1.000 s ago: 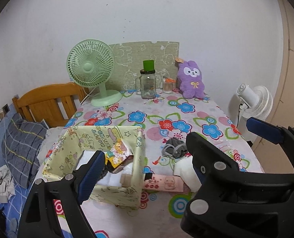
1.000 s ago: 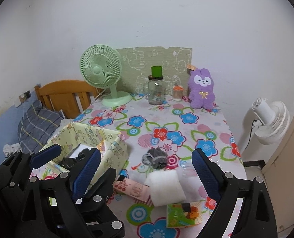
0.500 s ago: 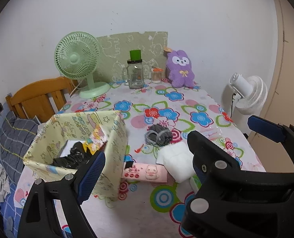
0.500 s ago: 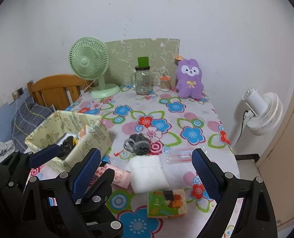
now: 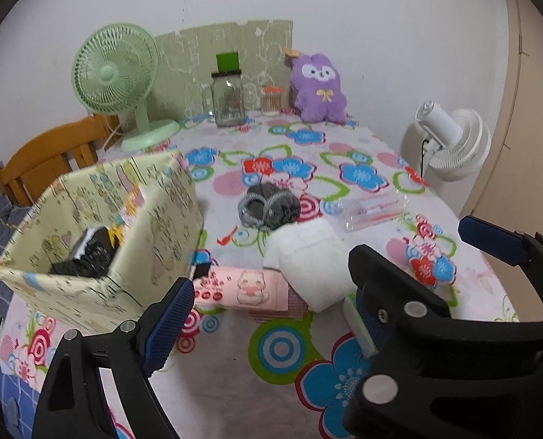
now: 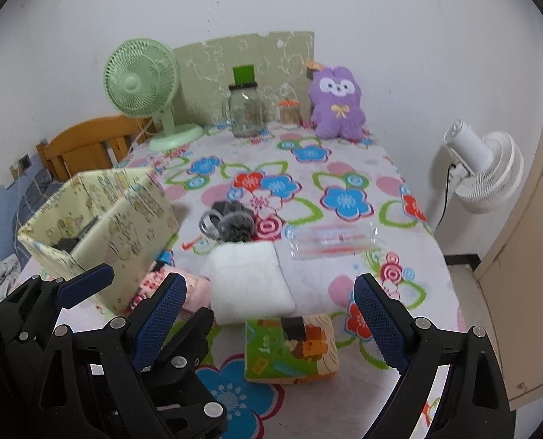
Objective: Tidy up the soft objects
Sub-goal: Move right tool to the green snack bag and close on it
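At the far left, a wooden chair back [image 6: 84,146] is seen beyond the table [image 6: 234,398] edge, with striped bedding [image 5: 0,219] below it. A yellow patterned box [image 5: 99,226] is set near the left edge of the table, open at the top, with dark items lying inside. Just right of the box a pink packet [image 5: 242,289] is laid flat, and a folded white cloth [image 6: 249,285] is seen touching it. Behind the cloth a grey bundle of fabric [image 6: 231,223] is placed, and a clear plastic packet [image 6: 330,241] lies to its right. A small printed cushion-like block [image 6: 289,347] is set in front of the white cloth.

Open flowered tablecloth is left in front of the block and between the bundle and the back row. Along the wall a green fan [image 5: 117,80], a glass jar [image 5: 229,98], a small orange-lidded jar [image 5: 271,100] and a purple plush toy [image 6: 337,102] are lined up against a pale green mat [image 6: 242,69]. Past the right edge a white fan [image 6: 483,168] is stood on the floor.

The left gripper [image 5: 267,289] is held over the pink packet with its fingers spread wide and nothing between them. The right gripper [image 6: 267,314] is held over the white cloth and block, its fingers likewise spread and empty.
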The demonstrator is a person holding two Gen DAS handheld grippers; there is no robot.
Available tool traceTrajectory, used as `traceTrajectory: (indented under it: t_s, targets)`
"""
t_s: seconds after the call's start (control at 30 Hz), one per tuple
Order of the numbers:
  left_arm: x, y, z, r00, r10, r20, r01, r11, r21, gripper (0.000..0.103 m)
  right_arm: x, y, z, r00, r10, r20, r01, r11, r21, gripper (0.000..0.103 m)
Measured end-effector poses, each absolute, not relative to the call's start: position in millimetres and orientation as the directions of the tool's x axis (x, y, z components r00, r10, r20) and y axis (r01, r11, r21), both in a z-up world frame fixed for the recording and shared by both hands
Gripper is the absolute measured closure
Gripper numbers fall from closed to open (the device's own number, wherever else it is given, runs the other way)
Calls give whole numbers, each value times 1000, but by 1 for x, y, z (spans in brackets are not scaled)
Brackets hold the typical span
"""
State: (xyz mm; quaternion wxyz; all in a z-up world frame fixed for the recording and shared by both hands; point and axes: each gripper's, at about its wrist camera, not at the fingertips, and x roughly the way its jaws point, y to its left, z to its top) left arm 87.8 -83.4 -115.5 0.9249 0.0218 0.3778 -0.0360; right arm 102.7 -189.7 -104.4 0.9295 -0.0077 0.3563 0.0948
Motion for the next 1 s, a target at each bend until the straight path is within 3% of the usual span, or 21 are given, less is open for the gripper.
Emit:
traceTrajectory:
  t_s: [0.87, 0.9, 1.0]
  targets:
    - [95, -82, -171, 618, -29, -785, 83, 996, 28, 12, 123, -197, -171, 615, 150, -774, -122, 988, 94, 9]
    - [96, -83, -171, 617, -29, -787, 85, 996, 30, 12, 123, -199, -173, 610, 148, -779, -115, 988, 98, 9]
    - [97, -85, -172, 616, -30, -787, 92, 995, 35, 12, 125, -202, -177, 598, 149, -787, -103, 989, 109, 24]
